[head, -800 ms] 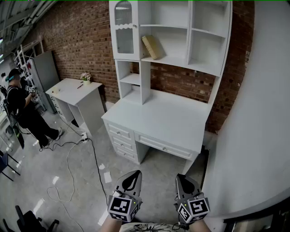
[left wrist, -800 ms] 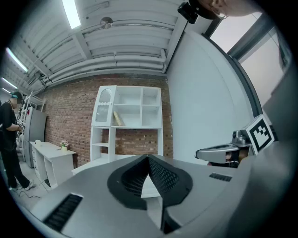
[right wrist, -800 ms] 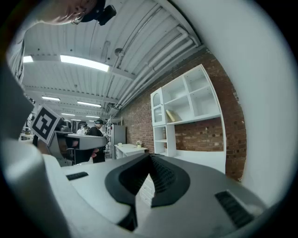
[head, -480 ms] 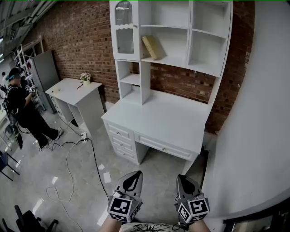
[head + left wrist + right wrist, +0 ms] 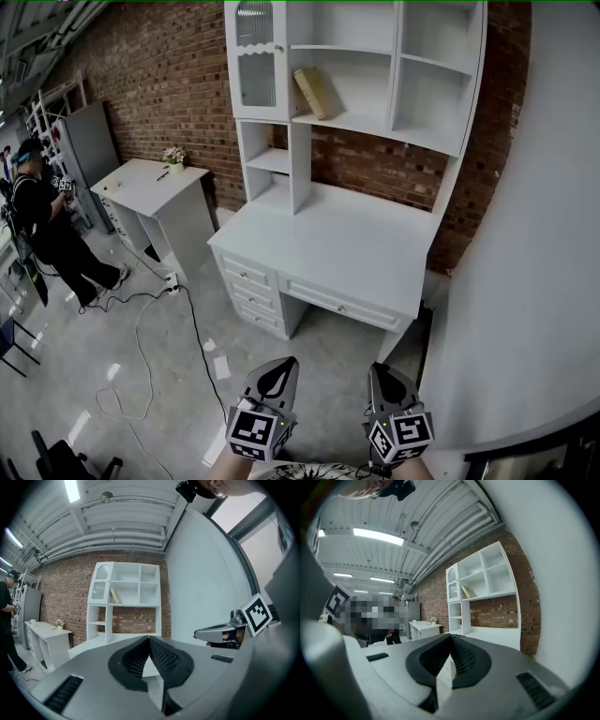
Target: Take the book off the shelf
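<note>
A tan book [image 5: 314, 93] leans tilted in the middle cubby of the white shelf unit [image 5: 354, 123], which stands on a white desk [image 5: 328, 242]. The book [image 5: 114, 596] shows small and far off in the left gripper view, and the book [image 5: 466, 591] likewise in the right gripper view. My left gripper [image 5: 273, 369] and right gripper [image 5: 386, 375] hang low at the bottom of the head view, well short of the desk. Both are shut with nothing between their tips.
A white wall [image 5: 544, 262] rises close on the right. A smaller white table [image 5: 150, 186] with a flower pot [image 5: 176, 159] stands to the left. A person [image 5: 47, 225] stands at far left. Cables [image 5: 141, 347] trail across the grey floor.
The view has shifted slightly; the shelf sits a little higher in frame. Both grippers stay low and shut, almost unmoved.
</note>
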### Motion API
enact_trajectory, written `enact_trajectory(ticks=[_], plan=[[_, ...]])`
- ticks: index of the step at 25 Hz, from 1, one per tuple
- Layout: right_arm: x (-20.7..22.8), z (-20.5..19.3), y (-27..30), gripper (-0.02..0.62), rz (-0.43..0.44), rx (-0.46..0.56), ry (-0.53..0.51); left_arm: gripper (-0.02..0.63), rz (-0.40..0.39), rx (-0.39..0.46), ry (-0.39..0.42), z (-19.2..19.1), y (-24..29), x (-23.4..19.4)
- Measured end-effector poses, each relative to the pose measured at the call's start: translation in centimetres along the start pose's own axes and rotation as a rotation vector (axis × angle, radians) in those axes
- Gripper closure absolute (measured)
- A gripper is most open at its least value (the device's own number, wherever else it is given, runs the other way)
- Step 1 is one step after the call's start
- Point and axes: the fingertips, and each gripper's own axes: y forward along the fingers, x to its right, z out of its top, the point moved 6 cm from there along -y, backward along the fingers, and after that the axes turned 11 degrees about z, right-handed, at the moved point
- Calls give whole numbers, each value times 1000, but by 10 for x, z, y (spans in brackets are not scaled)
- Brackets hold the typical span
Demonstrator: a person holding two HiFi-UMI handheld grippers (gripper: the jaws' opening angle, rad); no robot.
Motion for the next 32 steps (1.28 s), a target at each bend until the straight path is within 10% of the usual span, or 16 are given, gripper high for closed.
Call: enact_trajectory(ticks=[17,32], plan=[[-37,22,222,589,-134,-95,-2,597,-70,-14,-36,3,116,-210],[-80,37,424,588,-44,-127,-45,597,32,-96,-36,-14,190,-407]])
